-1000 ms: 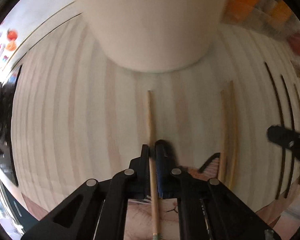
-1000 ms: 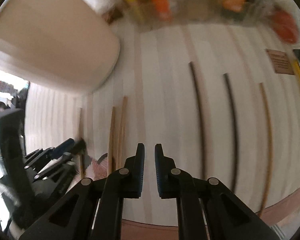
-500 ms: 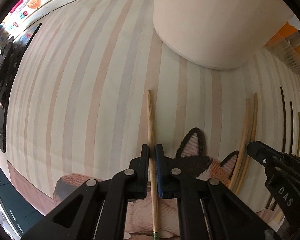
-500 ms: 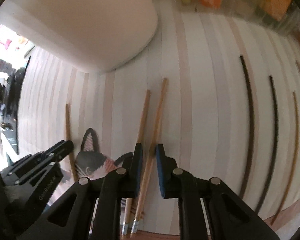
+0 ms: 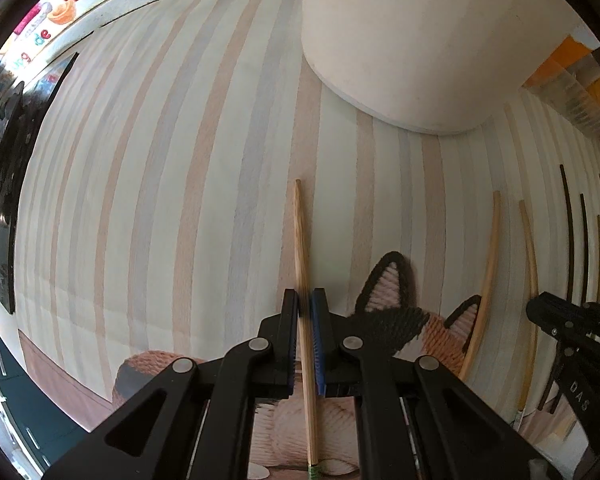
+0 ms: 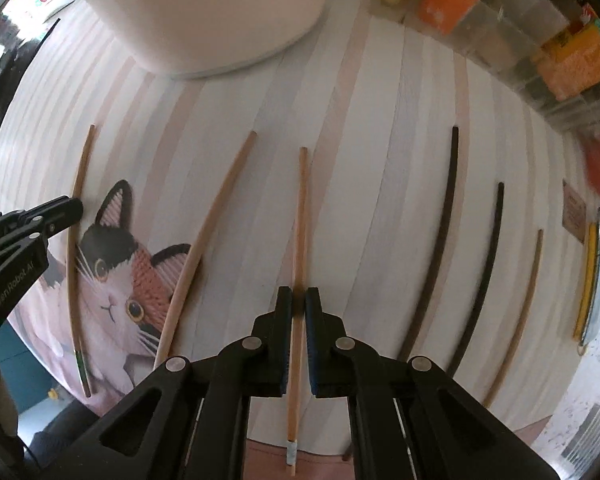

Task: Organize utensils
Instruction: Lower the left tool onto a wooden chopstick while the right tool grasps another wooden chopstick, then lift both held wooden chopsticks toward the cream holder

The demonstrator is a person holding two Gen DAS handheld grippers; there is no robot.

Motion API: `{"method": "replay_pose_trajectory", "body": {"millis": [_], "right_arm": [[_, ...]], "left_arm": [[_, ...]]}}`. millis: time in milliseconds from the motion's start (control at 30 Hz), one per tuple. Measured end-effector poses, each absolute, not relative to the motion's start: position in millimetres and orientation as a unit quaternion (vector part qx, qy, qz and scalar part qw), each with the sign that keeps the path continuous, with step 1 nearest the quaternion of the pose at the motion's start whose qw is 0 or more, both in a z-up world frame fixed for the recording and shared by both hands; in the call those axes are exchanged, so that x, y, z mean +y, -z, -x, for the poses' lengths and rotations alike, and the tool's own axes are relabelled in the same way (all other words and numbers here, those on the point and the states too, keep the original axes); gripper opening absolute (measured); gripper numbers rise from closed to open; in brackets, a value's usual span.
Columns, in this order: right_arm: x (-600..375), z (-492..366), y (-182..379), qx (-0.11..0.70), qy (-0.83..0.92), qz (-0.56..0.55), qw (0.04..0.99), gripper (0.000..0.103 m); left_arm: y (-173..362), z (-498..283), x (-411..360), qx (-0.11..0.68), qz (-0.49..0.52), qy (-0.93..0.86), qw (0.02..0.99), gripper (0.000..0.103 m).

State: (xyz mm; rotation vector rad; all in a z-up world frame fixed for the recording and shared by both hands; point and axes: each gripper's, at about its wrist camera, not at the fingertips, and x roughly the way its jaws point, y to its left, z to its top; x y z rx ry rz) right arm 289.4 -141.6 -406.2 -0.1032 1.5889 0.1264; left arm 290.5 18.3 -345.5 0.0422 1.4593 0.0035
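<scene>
My left gripper (image 5: 305,300) is shut on a light wooden chopstick (image 5: 302,248) with a green-wound end, held above the striped table. My right gripper (image 6: 296,300) is shut on another wooden chopstick (image 6: 301,208) with a white band near its end. A third wooden chopstick (image 6: 204,248) lies on the table between them, its lower part over a cat-picture mat (image 6: 116,292). Two dark chopsticks (image 6: 444,216) and a thin brown one (image 6: 520,316) lie to the right. The left gripper shows at the left of the right wrist view (image 6: 56,216).
A large white cylindrical container (image 5: 412,40) stands at the back, also in the right wrist view (image 6: 204,12). Clear storage boxes with orange contents (image 6: 500,20) line the back right. The table's front edge (image 6: 268,452) is close below.
My right gripper closed on one of the paired wooden chopsticks and lifted it away from the other. My left gripper kept its chopstick and drew back from the white container.
</scene>
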Motion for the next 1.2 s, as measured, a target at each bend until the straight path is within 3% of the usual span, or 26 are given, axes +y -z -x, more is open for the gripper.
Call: {"method": "replay_pose_trajectory", "body": {"millis": [200,467,767,1200], "right_arm": [[-157.8,-298.2,410.5,0.716,-0.047,0.041,0.696,0.007],[-179.3,-313.0,407.6,0.711,-0.007,-0.037,0.702,0.007],[-181.1,-336.7,412.2,0.741,-0.002,-0.012,0.672,0.007],[-167.3,-336.4,408.4,0.721,0.010,0.011,0.693,0.007]], "left_arm": [[346.0,-299.4,-5.2,0.667,-0.064,0.009,0.742,0.005],[347.6,-317.8,15.9,0.692,0.045,-0.009,0.720,0.004],[351.5,-321.9,-11.6,0.690,-0.021,-0.001,0.723,0.005],[352.9,-317.6,-24.7,0.683,-0.053,0.007,0.729,0.004]]}}
